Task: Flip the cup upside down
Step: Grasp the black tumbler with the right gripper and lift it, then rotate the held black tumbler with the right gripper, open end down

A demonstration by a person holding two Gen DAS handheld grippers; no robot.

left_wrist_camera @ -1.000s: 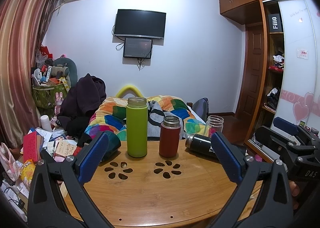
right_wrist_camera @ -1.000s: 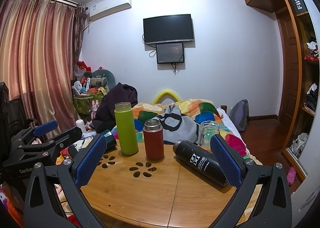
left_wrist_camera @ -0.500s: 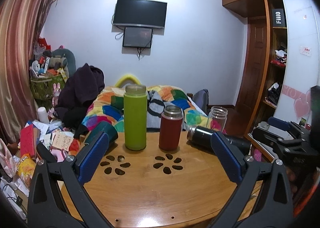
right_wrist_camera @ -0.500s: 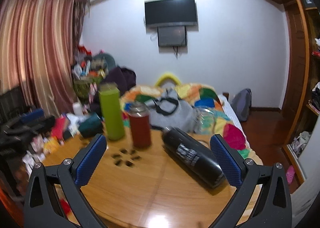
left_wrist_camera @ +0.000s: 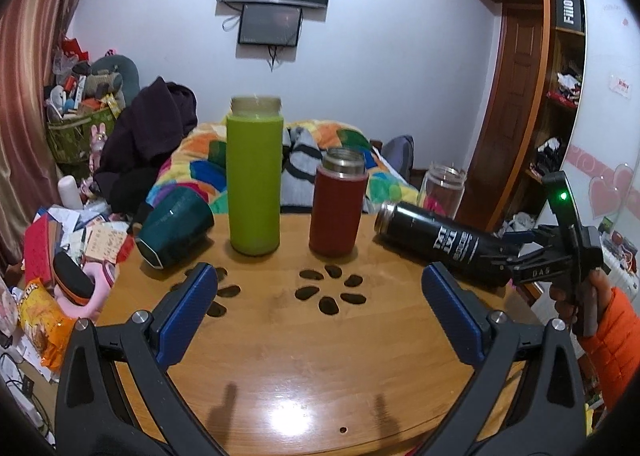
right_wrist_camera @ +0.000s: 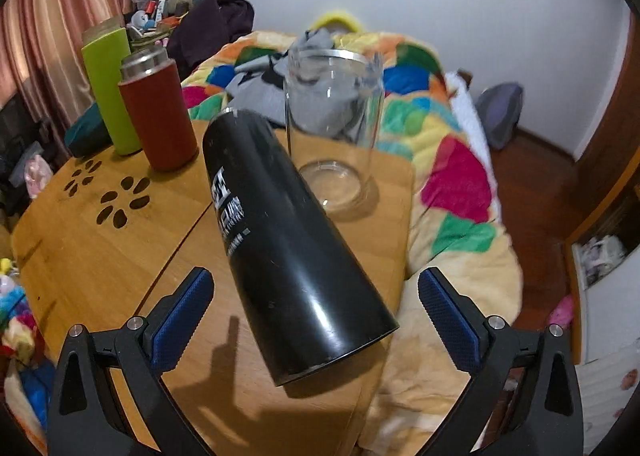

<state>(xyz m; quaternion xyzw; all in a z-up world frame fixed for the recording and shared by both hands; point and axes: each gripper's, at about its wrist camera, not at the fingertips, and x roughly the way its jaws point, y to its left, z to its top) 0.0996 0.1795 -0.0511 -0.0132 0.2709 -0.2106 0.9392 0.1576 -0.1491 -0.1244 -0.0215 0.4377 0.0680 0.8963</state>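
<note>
The black cup [right_wrist_camera: 280,252] lies on its side on the wooden table [right_wrist_camera: 92,256], its closed base toward the right gripper [right_wrist_camera: 316,320] and its steel-rimmed mouth pointing away toward the red flask [right_wrist_camera: 158,112]. The right gripper is released, jaws spread wide with one blue pad on each side of the cup's base end, neither pad touching the wall. The left gripper [left_wrist_camera: 320,312] is likewise released and grasps nothing; it hovers over bare table on the near side of the red flask, well apart from the black cup. A clear glass jar [right_wrist_camera: 332,128] stands upright just beyond the black cup and appears to be close against its far flank; whether the two touch cannot be told. The green bottle [right_wrist_camera: 110,88] stands upright behind the red flask, and a dark teal cup [left_wrist_camera: 176,228] lies tipped on the far side of the green bottle, away from the work. In my judgement the step in hand is the approach and seating of the right gripper on the black cup. To do it well, the pads should close squarely across the round body rather than on the base edge, since the smooth glossy wall will likely slip under an off-centre pinch. The swing to mouth-down should be made clear of the glass jar, which looks the likeliest thing to be struck.
</note>
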